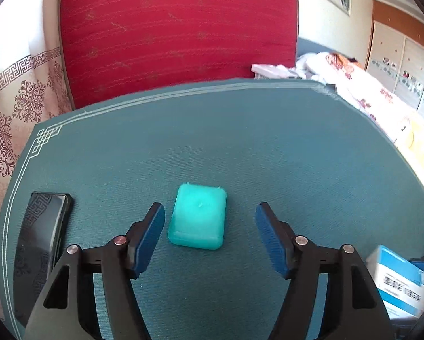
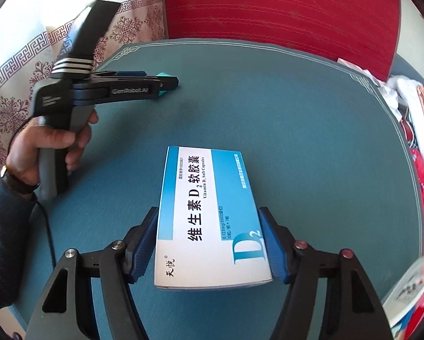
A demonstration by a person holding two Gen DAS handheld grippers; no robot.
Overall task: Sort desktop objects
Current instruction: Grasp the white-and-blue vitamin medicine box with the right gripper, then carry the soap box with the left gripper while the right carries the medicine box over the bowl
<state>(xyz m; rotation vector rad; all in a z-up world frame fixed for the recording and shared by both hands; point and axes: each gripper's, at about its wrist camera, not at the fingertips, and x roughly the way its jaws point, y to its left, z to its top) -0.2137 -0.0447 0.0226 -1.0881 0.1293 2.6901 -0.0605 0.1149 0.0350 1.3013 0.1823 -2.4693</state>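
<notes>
A turquoise plastic case point(image 1: 198, 218) lies flat on the teal table mat point(image 1: 240, 147). My left gripper point(image 1: 210, 212) is open, its blue pads point(image 1: 152, 232) on either side of the case's near end, not touching it. A black phone point(image 1: 40, 243) lies at the mat's left edge. My right gripper point(image 2: 209, 221) is shut on a blue and white vitamin D2 box point(image 2: 209, 215), which it grips by its long sides. The box corner also shows in the left wrist view point(image 1: 399, 280). The right wrist view shows the left gripper point(image 2: 166, 82) over the case point(image 2: 163, 92).
A red padded chair back point(image 1: 177, 28) stands behind the table. A patterned curtain point(image 1: 16, 99) hangs on the left. A bed with floral bedding point(image 1: 362, 96) lies to the right. A clear lidded container point(image 2: 413, 289) sits at the table's near right edge.
</notes>
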